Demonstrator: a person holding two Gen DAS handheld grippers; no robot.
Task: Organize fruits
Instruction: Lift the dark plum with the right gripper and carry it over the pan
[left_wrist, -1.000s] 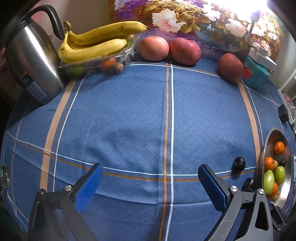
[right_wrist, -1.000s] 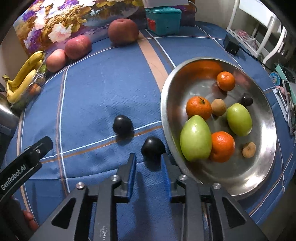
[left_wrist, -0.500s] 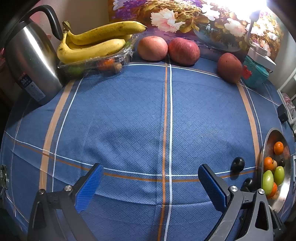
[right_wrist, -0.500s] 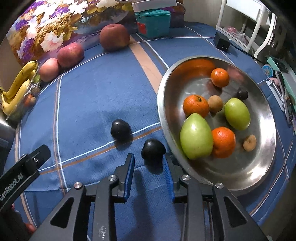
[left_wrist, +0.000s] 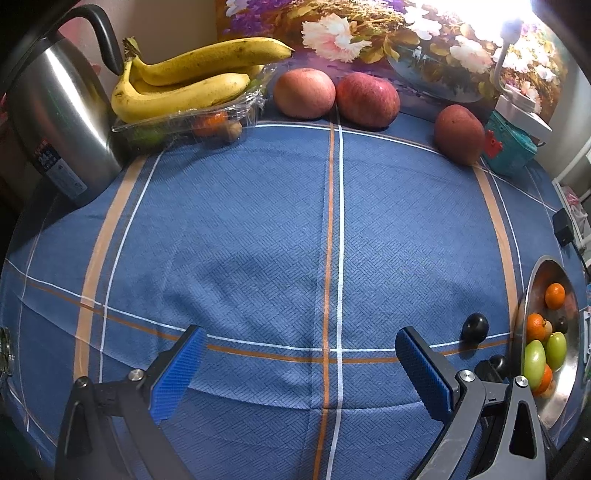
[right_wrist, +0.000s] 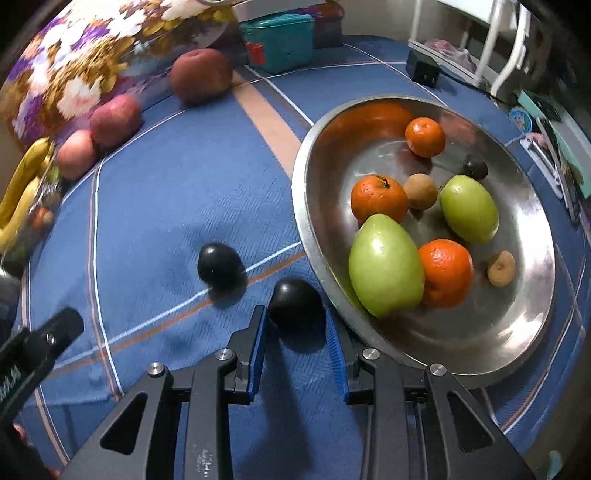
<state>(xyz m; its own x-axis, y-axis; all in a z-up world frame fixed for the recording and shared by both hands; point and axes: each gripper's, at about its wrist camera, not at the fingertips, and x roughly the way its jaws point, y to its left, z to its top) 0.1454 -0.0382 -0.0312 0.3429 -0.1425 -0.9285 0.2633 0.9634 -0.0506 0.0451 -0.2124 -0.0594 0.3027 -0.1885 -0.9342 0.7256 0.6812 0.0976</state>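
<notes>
Right gripper (right_wrist: 295, 325) has crept forward since the earlier frame; the near plum (right_wrist: 294, 302), then ahead of the pads, now sits at their tips. Jaws stand narrowly apart, straddling it, left pad about touching, right pad apart, nothing grasped yet. Plum lies on the cloth (left_wrist: 258, 240) just beside the bowl (right_wrist: 524, 354) rim; second plum (right_wrist: 218, 265) a little farther from the bowl. Left gripper (left_wrist: 299, 363) hangs wide open, empty, well away from the bowl. Step: pick near plum. Next probably: push in slightly, clench, lift over the rim, drop among the fruit.

right tongs (right_wrist: 295, 317) nearer plum (right_wrist: 294, 301) (dark)
</notes>
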